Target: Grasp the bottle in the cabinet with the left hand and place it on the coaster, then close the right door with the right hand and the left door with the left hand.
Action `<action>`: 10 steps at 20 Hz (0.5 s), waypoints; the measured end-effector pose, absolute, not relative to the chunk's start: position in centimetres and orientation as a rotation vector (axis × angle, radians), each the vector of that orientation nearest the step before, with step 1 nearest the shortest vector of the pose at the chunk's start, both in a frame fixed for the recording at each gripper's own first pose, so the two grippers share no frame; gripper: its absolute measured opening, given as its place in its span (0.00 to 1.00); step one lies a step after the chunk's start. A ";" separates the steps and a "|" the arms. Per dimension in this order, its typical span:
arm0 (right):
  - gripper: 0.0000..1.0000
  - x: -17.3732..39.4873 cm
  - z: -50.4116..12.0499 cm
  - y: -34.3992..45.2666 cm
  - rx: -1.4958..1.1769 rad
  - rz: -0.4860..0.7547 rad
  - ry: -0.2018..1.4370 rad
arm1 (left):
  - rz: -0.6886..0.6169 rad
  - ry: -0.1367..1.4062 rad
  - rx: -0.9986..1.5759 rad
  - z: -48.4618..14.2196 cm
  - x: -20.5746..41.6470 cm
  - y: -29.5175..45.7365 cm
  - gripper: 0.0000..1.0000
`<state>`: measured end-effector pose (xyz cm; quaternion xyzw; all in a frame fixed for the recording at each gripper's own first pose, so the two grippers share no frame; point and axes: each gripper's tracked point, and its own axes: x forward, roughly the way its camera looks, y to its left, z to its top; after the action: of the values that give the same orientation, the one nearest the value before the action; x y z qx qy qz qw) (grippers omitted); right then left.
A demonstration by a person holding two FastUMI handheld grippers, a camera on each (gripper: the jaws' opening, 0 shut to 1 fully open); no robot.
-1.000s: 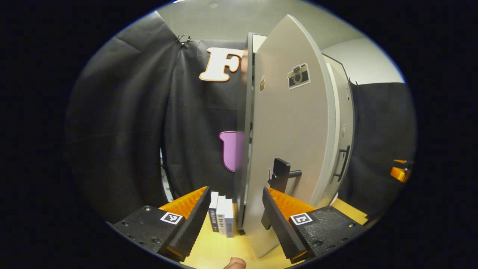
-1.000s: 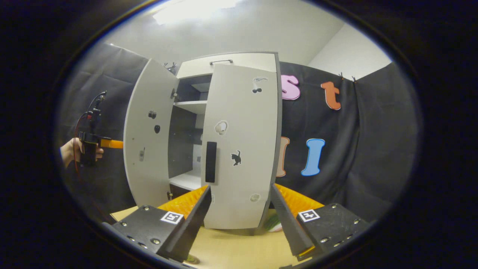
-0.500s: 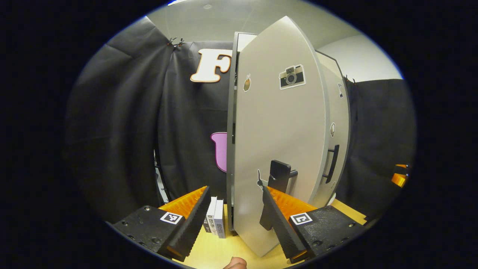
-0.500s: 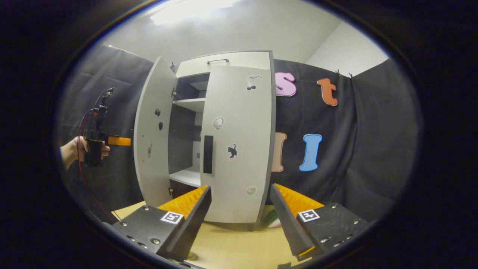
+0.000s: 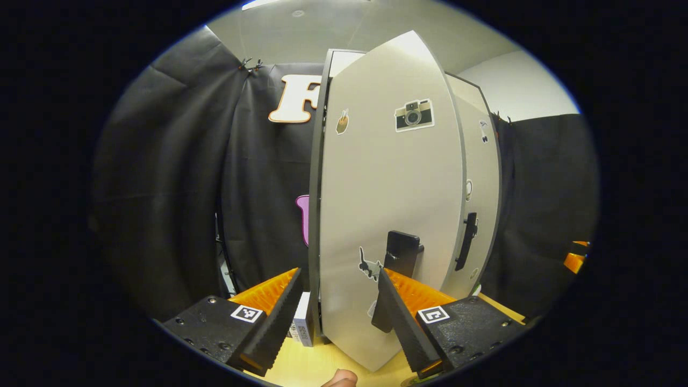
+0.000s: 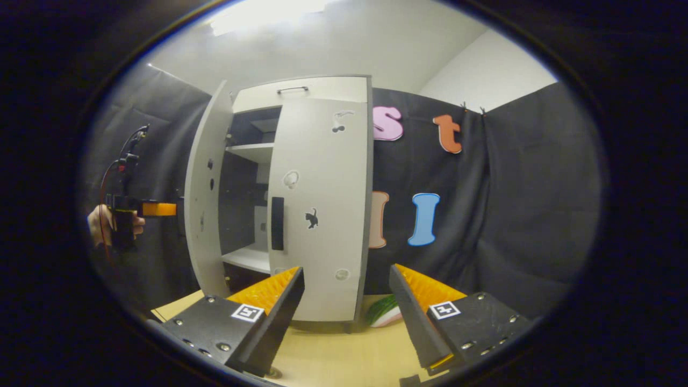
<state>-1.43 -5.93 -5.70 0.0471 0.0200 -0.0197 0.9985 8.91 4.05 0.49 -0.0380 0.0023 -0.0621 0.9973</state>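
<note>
Left gripper (image 5: 337, 301): your jaws stand apart, empty, at the outer face of the left door (image 5: 389, 204), just beside its black handle (image 5: 400, 252).
Left door: part open, swung out from the cabinet (image 6: 301, 91).
Right door (image 6: 320, 209): flat against the cabinet front.
Right gripper (image 6: 346, 301): your jaws gape, holding nothing, off the door.
Bottle: can't make it out.
Table (image 6: 344, 355): a green-and-white object (image 6: 384, 312) by the cabinet's base.
</note>
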 end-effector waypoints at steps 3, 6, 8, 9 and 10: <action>0.96 -1.8 -5.6 -5.8 0.099 -0.048 0.033 | -0.159 0.019 -0.078 0.2 9.3 2.2 0.90; 0.96 -2.2 -6.3 -5.4 0.034 -0.042 0.049 | -0.179 0.021 -0.068 0.2 9.7 0.8 0.91; 0.94 -2.5 -6.4 -4.9 0.017 -0.029 0.053 | -0.173 0.022 -0.041 0.0 9.8 0.1 0.91; 0.94 -2.7 -6.6 -4.7 0.018 -0.025 0.055 | -0.172 0.023 -0.034 -0.2 9.7 -0.2 0.91; 0.96 -2.9 -6.7 -4.6 0.019 -0.023 0.055 | -0.173 0.024 -0.028 -0.5 9.6 -0.6 0.91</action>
<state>-2.87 -4.63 -6.73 0.0093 0.0277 -0.0114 0.9995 9.59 -0.62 -0.48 -0.0140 0.0122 -0.0865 0.9961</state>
